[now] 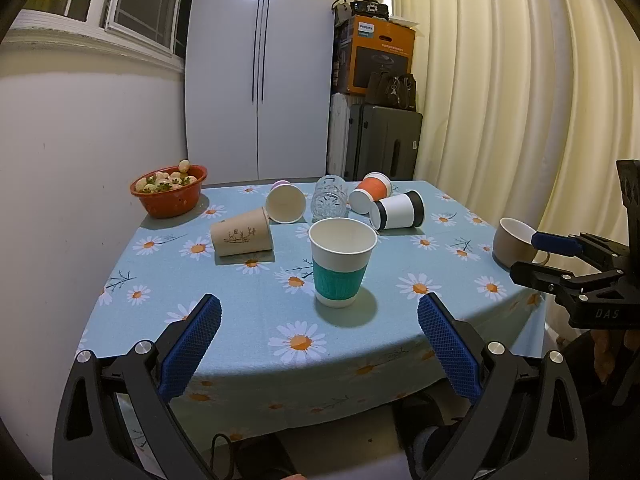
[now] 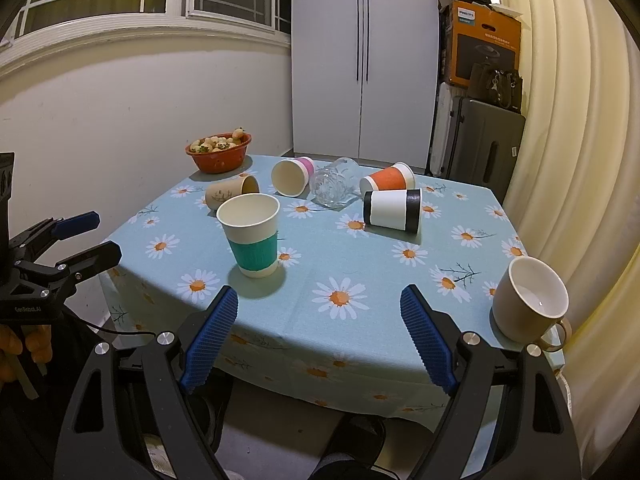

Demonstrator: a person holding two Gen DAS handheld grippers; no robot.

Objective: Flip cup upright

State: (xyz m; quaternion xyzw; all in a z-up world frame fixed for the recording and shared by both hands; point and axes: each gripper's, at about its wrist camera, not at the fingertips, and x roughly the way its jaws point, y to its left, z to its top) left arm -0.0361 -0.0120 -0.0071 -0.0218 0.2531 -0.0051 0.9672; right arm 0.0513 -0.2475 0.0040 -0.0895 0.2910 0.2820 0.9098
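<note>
A paper cup with a teal sleeve stands upright near the table's front. Behind it lie several cups on their sides: a tan printed cup, a pink cup, a clear glass, an orange cup and a black-and-white cup. My left gripper is open and empty, before the teal cup. My right gripper is open and empty over the front edge.
A beige mug stands upright at the table's right front corner. A red bowl of white fruit sits at the back left. The table wears a blue daisy cloth. Curtain on the right, wardrobe and suitcases behind.
</note>
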